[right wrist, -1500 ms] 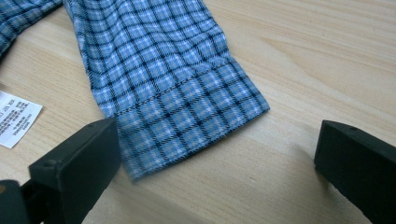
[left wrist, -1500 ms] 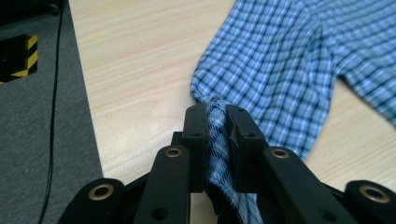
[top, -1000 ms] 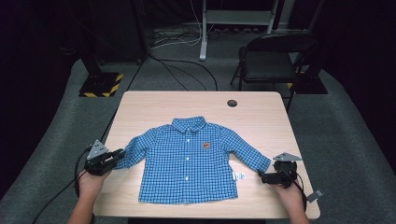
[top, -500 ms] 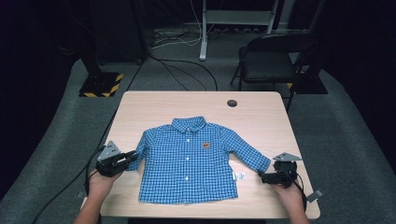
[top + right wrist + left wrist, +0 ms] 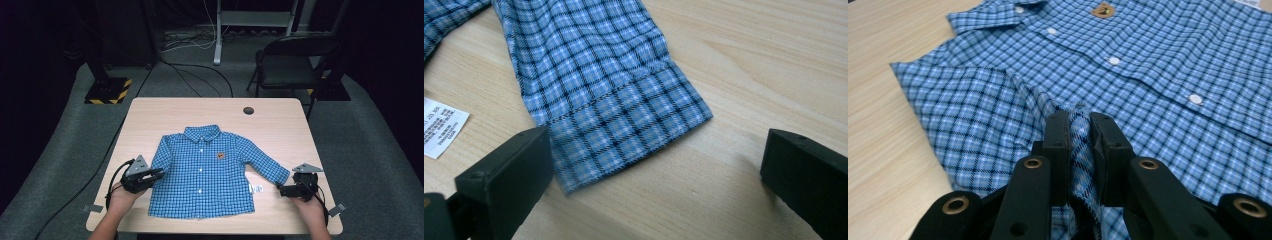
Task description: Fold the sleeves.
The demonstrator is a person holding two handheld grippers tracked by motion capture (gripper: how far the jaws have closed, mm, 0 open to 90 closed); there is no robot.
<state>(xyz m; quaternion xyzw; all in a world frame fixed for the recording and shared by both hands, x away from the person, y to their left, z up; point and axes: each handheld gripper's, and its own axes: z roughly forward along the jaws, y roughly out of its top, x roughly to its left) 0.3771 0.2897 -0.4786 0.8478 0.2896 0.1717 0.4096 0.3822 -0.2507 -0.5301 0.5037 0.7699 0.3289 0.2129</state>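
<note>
Fingers of left gripper (image 5: 1079,135) pinch shirt (image 5: 207,170) sleeve; right gripper (image 5: 654,175) fingers spread beside cuff (image 5: 629,135).

A dark recording studio or lab: grey carpet floor (image 5: 370,125), loose cables (image 5: 200,65), a hazard-striped stand base (image 5: 107,91), one office chair (image 5: 290,62)

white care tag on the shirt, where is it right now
In the high view the white care tag lies on the table at the shirt's right side seam, between the hem and the right sleeve cuff, just left of the open right gripper.
</note>
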